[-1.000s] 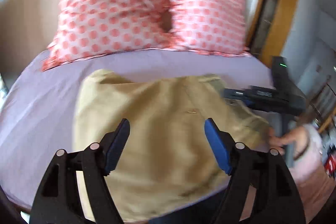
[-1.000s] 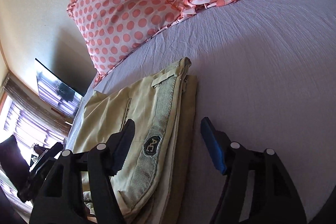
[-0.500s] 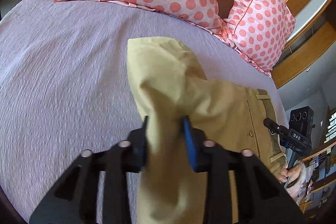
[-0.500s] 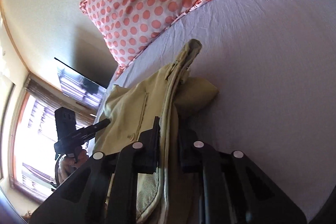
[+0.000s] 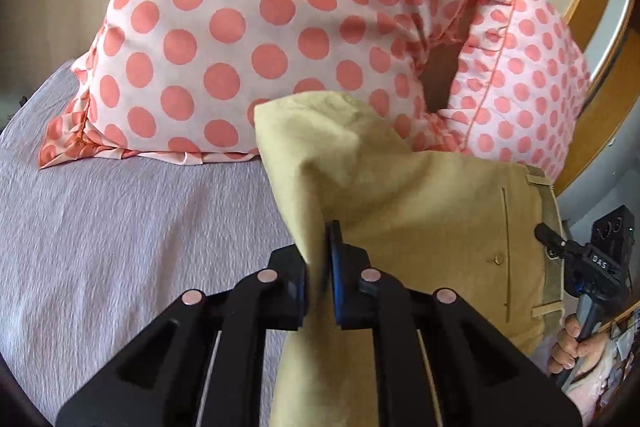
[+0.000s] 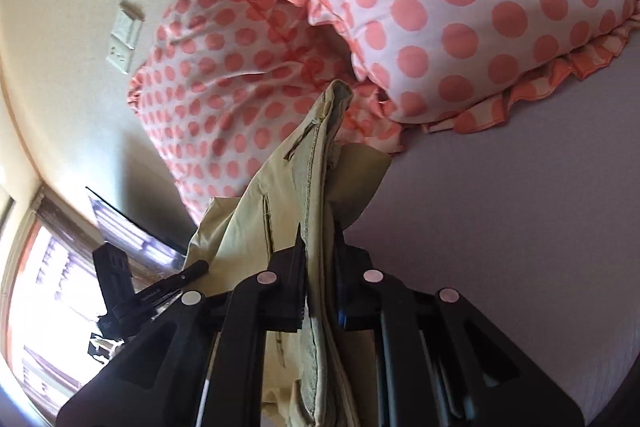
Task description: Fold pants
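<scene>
The folded khaki pants [image 5: 420, 211] are held up off the lilac bed sheet [image 5: 120, 227]. My left gripper [image 5: 318, 263] is shut on the plain folded edge of the pants. My right gripper [image 6: 320, 263] is shut on the waistband side of the pants [image 6: 312, 171], where the ribbed band and a pocket slit show. In the left wrist view the right gripper [image 5: 592, 267] and the hand holding it sit at the far right, past the waistband. In the right wrist view the left gripper [image 6: 136, 287] shows at the lower left.
Two white pillows with coral dots [image 5: 248, 35] [image 6: 480, 7] lean at the head of the bed, close behind the raised pants. A wall socket plate [image 6: 124, 43] is on the beige wall. A window with blinds [image 6: 48, 307] is at the left. A wooden frame [image 5: 588, 7] is on the right.
Both grippers closed on the pants, left on the folded edge and right on the waistband. They have lifted the pants and carried them toward the pillows.
</scene>
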The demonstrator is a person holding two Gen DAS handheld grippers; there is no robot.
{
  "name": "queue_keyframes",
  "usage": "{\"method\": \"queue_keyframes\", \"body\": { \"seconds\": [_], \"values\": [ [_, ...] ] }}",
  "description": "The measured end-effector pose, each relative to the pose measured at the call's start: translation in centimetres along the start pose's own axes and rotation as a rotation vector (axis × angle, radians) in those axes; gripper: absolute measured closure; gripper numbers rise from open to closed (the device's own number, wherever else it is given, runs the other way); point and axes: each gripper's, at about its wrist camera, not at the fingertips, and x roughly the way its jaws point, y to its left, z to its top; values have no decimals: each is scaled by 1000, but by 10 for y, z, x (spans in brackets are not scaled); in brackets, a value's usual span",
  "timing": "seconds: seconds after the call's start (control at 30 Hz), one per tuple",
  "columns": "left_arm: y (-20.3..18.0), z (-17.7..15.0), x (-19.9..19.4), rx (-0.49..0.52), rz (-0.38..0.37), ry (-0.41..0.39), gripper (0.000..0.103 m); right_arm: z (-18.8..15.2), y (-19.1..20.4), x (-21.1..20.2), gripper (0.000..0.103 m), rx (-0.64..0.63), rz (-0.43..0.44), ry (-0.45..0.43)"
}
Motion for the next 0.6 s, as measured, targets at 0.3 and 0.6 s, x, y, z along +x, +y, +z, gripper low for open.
{"method": "queue_keyframes", "body": {
  "seconds": [0.3, 0.6],
  "values": [
    [11, -25, -41, 5, 62, -134, 49, -26, 29, -40, 24, -148, -86, -55],
    [-32, -80, -19, 39, 1, 66, 33, -70, 52, -16, 18, -152, -227, 119]
  ]
}}
